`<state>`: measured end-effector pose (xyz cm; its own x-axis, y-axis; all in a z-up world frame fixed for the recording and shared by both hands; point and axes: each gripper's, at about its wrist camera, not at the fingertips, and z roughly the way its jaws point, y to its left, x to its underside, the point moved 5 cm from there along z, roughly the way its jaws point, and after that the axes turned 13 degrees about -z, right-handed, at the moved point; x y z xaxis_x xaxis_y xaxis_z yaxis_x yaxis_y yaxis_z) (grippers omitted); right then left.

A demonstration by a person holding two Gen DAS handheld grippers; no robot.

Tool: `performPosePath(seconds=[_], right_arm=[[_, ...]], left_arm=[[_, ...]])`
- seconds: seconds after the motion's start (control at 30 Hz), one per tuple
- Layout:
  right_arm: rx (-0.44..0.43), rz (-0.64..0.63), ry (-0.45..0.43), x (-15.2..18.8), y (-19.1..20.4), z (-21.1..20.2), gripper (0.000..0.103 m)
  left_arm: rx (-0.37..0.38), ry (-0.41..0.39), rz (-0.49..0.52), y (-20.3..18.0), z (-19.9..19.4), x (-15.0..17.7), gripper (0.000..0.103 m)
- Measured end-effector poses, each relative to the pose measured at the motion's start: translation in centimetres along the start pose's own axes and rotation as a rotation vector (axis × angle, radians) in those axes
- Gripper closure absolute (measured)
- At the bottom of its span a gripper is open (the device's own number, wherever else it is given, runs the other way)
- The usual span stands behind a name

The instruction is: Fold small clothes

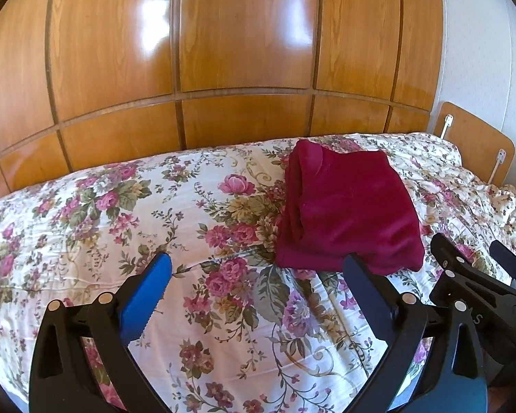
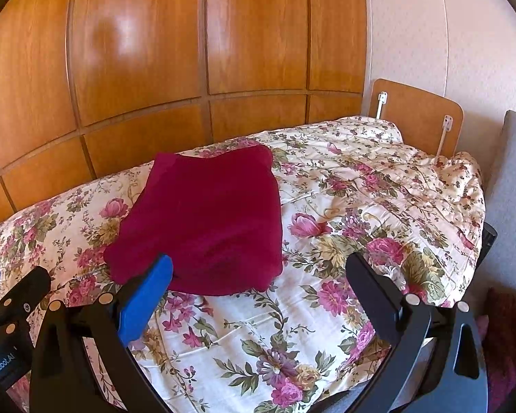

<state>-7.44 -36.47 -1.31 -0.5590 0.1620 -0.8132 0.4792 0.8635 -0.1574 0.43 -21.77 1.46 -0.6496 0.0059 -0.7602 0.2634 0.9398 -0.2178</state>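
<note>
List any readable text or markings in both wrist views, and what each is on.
"S": a single pale letter on the black body of the right gripper, seen in the left wrist view.
"nRobot.AI": partly cut off at the picture's edge, on a blue label on the left gripper, seen in the right wrist view.
No text on the dark red folded garment, the floral bedspread or the wooden wardrobe.

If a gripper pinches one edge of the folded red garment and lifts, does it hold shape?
Probably not: the folded red garment looks soft, with stacked layers at its left edge, so it would likely droop and unfold. Pushed, it would likely bunch on the quilted floral bedspread rather than slide.
</note>
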Motion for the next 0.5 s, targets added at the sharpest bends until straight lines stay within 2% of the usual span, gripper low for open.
performPosePath(seconds=[0.5], right_arm=[[-0.002,0.001,0.000,0.0,0.0,0.1,0.002]], left_arm=[[0.017,-0.014,0.006,-0.1,-1.1,-0.2,0.004]])
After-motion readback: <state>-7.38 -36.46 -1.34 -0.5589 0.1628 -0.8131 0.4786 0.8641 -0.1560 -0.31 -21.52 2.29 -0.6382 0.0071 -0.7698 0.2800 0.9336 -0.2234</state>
